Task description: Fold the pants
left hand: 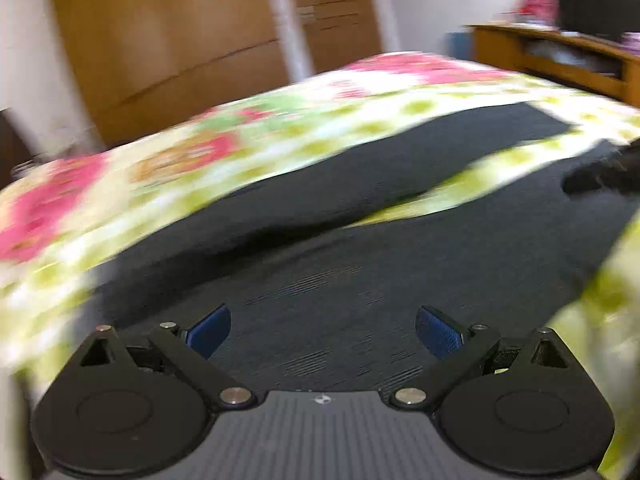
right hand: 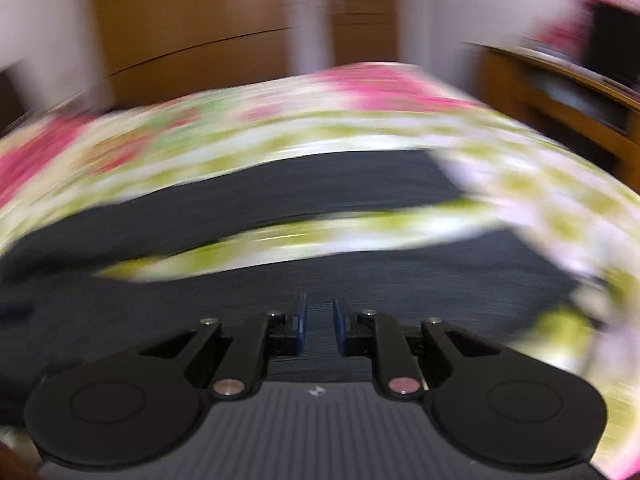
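Note:
Dark navy pants (left hand: pixel 360 248) lie flat on a floral bedsheet (left hand: pixel 240 136), their two legs spread apart with a wedge of sheet showing between them. My left gripper (left hand: pixel 323 332) hovers over the near part of the pants, jaws wide open, nothing between the blue pads (left hand: pixel 208 332). In the right wrist view the same pants (right hand: pixel 200 292) stretch across the sheet (right hand: pixel 280 128). My right gripper (right hand: pixel 320 322) is over the fabric with only a narrow gap between its pads (right hand: pixel 302 322), and nothing is pinched there. Both views are motion-blurred.
A wooden wardrobe (left hand: pixel 180 40) stands behind the bed. A low wooden shelf unit (left hand: pixel 560 60) with a dark screen (left hand: pixel 592 4) on it is at the back right. A dark blurred shape (left hand: pixel 600 172) sits at the right edge over the pants.

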Demonstrator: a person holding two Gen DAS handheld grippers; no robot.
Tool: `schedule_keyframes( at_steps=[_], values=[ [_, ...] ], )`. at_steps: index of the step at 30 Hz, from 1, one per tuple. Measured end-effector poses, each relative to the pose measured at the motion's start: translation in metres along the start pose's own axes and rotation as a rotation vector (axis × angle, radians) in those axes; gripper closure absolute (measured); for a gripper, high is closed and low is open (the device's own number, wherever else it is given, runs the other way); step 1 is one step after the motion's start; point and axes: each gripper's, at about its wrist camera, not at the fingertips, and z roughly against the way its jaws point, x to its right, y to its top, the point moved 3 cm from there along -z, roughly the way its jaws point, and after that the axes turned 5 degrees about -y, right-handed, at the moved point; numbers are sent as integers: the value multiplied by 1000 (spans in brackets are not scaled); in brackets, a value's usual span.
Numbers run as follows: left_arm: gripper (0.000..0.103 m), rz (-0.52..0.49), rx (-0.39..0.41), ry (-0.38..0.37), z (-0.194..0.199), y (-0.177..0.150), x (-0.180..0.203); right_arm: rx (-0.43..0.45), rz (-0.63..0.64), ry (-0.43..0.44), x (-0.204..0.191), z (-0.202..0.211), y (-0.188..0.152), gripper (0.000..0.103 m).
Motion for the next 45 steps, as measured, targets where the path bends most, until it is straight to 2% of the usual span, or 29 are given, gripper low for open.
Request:
schedule_keyframes(
  at_steps=[4, 7, 10, 13, 17, 20, 21, 22, 23, 26, 31, 32, 35, 38, 40, 42, 45],
  values=[
    [0, 58, -81, 149, 4, -41, -84, -17, 292, 274, -137, -10, -7, 83],
    [0, 100, -114, 209, 2, -65, -128, -27, 496, 447, -227, -13, -23, 80],
    [0, 121, -135, 193, -8, -75, -148, -10, 689, 554, -289, -12, -44, 71],
    [0, 163, -175, 156, -27, -84, -167, 13, 823, 599, -331, -13, -59, 68],
    [0, 233, -191, 86, -36, -88, -183, 15, 943, 635, -361, -15, -78, 63],
    [9, 250, -213, 68, -35, -94, -185, 14, 1009, 595, -383, -21, -95, 65],
    [14, 252, -217, 68, -33, -96, -185, -12, 1014, 589, -389, -25, -98, 70],
    [18, 262, -220, 68, -31, -97, -186, -47, 1010, 595, -395, -29, -99, 81],
    [20, 271, -228, 65, -28, -99, -187, -77, 1000, 604, -397, -31, -101, 83],
    [27, 259, -252, 65, -17, -101, -185, -78, 1010, 605, -399, -27, -103, 85],
    [31, 242, -293, 82, 3, -105, -181, -135, 970, 662, -392, -15, -98, 86],
    [34, 241, -297, 80, 7, -105, -180, -146, 965, 679, -393, -13, -98, 86],
    [37, 275, -258, 44, 22, -96, -184, -164, 962, 709, -392, -7, -98, 85],
    [37, 263, -179, 16, 36, -77, -191, -183, 920, 749, -387, -7, -78, 86],
    [35, 233, -138, 17, 30, -56, -199, -137, 864, 761, -375, -5, -46, 83],
    [29, 208, -103, 23, 17, -36, -208, -80, 839, 733, -362, -9, -11, 79],
    [26, 211, -77, -20, -20, -8, -227, -49, 813, 639, -347, -43, 40, 75]
  ],
)
